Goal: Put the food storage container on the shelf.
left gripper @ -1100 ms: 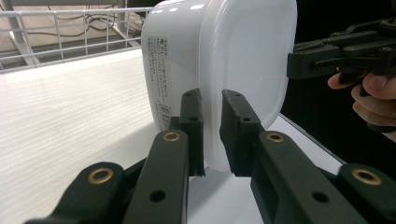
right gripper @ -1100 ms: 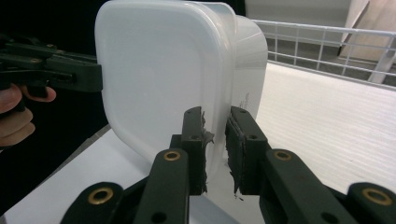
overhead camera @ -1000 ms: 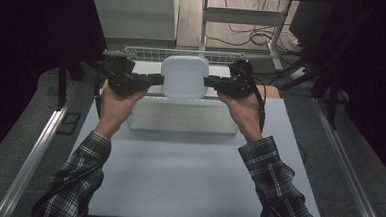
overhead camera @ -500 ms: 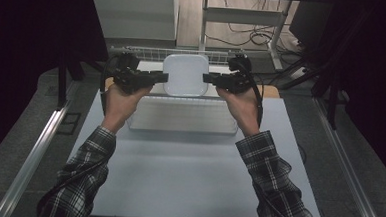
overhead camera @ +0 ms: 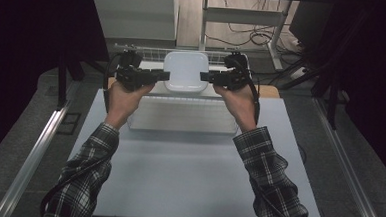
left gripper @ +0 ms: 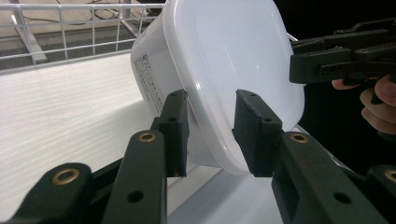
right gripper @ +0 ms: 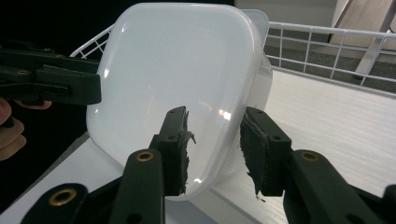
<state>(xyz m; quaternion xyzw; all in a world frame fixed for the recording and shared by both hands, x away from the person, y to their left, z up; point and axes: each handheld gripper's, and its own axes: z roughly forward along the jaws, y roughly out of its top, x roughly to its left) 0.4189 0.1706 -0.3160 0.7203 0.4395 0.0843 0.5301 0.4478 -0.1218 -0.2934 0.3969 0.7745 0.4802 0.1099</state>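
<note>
A white plastic container [overhead camera: 185,70] with its lid on stands tipped on its side at the far end of the table, lid facing me. My left gripper [overhead camera: 165,76] is at its left edge and my right gripper [overhead camera: 204,77] at its right edge. In the left gripper view the container's [left gripper: 233,51] rim lies between the left gripper's [left gripper: 210,130] pads with gaps on both sides. In the right gripper view the container's [right gripper: 173,60] rim likewise sits loosely inside the right gripper [right gripper: 215,144]. Both pairs of jaws have just been opening and stand open around the rim.
A white wire basket [overhead camera: 134,49] runs behind the container. A white ribbed board [overhead camera: 180,115] lies in front of it on the pale grey table [overhead camera: 187,178]. Metal rails flank the table, and cables lie on the floor beyond.
Both hands and the container between them have shifted slightly toward the far end of the table. Nothing else has moved.
</note>
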